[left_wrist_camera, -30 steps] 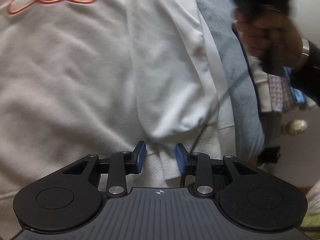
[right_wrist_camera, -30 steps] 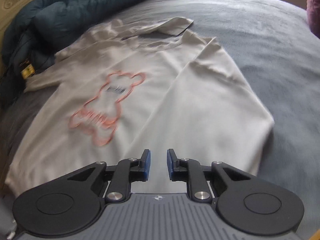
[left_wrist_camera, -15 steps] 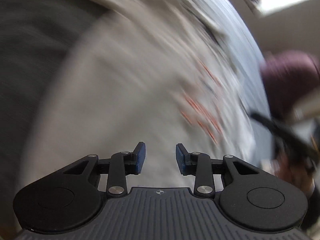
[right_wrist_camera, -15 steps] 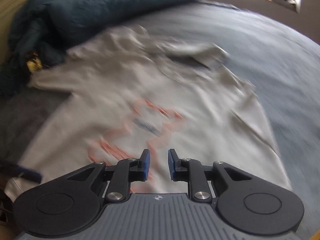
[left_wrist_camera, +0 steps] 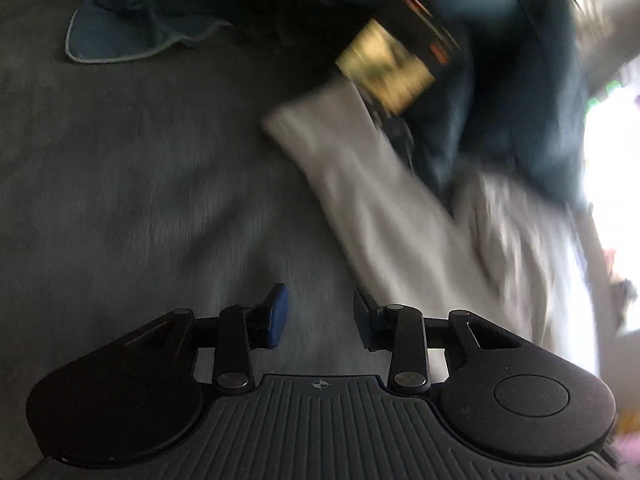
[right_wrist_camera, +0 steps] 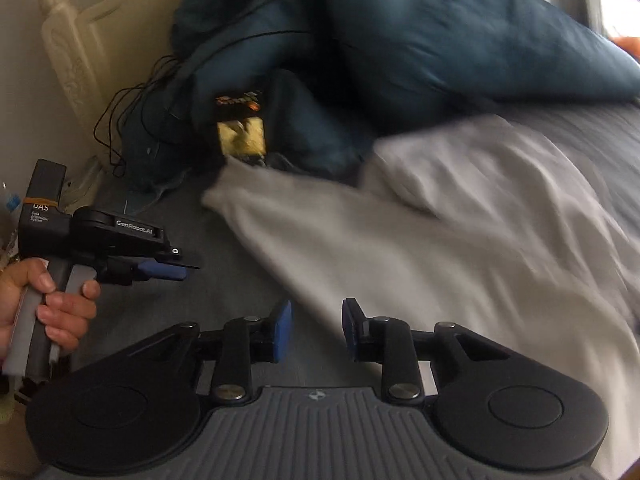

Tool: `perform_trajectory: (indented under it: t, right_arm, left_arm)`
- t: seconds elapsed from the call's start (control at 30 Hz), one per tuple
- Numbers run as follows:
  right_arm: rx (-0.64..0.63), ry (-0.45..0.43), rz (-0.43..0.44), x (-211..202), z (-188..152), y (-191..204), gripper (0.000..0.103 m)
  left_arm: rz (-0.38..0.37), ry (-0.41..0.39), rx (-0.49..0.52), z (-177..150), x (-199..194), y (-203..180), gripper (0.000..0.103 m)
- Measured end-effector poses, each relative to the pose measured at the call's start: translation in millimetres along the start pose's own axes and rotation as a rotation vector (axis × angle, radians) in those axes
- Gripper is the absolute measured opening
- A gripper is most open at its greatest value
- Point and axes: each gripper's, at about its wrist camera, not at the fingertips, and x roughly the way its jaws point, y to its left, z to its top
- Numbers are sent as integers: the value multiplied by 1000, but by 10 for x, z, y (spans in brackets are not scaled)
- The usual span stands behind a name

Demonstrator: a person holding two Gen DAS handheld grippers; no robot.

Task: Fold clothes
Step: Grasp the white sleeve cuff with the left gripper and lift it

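- Beside the dark blue quilt (right_wrist_camera: 420,40) heaped at the head of the bed (right_wrist_camera: 224,276), the pale shirt (right_wrist_camera: 400,248) lay spread flat, one sleeve (right_wrist_camera: 256,200) stretched out toward a yellow-labelled packet (right_wrist_camera: 241,136) at the quilt's foot (probably laid out so the sleeve could be folded inward).
- Nearer than the quilt, the left claw (left_wrist_camera: 318,312) hung over bare bed cover just beside the sleeve's edge, jaws partly open, with nothing between them.
- The right claw (right_wrist_camera: 316,330) hovered at the shirt's near edge; its jaws had just been opening to a moderate gap, and no cloth was caught in them.
- Left of the sleeve, a hand (right_wrist_camera: 44,304) gripped the left tool's handle, seemingly poised to pinch the cuff.
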Motion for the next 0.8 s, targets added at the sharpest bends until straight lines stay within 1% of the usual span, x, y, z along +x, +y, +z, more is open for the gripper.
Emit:
perform_trajectory:
  t: [0.03, 0.07, 0.1, 0.13, 0.2, 0.3, 0.4, 0.47, 0.57, 0.6, 0.63, 0.67, 0.7, 0.73, 0.8]
  right_arm:
    - [-30, 1, 4, 181, 140, 34, 35]
    - [-60, 0, 6, 360, 279, 68, 37]
    - [-92, -2, 2, 543, 404, 98, 42]
    - [-119, 8, -3, 712, 504, 122, 44]
    - [-154, 26, -14, 1034, 690, 149, 44]
    - [-166, 55, 25, 1337, 870, 188, 44]
    - [-204, 59, 91, 1412, 862, 318, 46]
    - [-246, 64, 125, 1435, 791, 432, 46]
    - [-321, 86, 110, 1549, 619, 639, 46]
    - [-331, 103, 94, 1611, 561, 683, 45]
    - [-340, 121, 80, 1672, 506, 723, 39]
    - [-342, 145, 70, 1719, 467, 740, 36]
    - [-336, 160, 58, 1771, 417, 760, 25]
    - [-323, 171, 60, 1795, 373, 763, 21]
    - [-308, 176, 60, 1812, 308, 781, 20]
  left_arm:
    - [-3, -14, -34, 60, 67, 20, 35]
    - [-2, -23, -57, 111, 133, 29, 35]
    - [-5, -28, -74, 188, 206, 47, 35]
    - [-8, -32, -93, 256, 272, 73, 35]
    - [-28, -36, -119, 356, 360, 114, 35]
    - [-56, -36, -138, 447, 485, 108, 35]
    - [-66, -30, -153, 538, 530, 137, 35]
    - [-65, -41, -153, 542, 533, 138, 35]
    - [-50, -79, -120, 514, 522, 88, 31]
    - [-39, -91, -105, 499, 529, 65, 27]
    - [-27, -103, -94, 476, 530, 48, 22]
    - [-17, -114, -84, 456, 526, 31, 21]
    - [-10, -125, -77, 438, 513, 16, 17]
    - [-4, -136, -67, 422, 499, -5, 14]
    - [3, -158, -35, 401, 460, -70, 11]
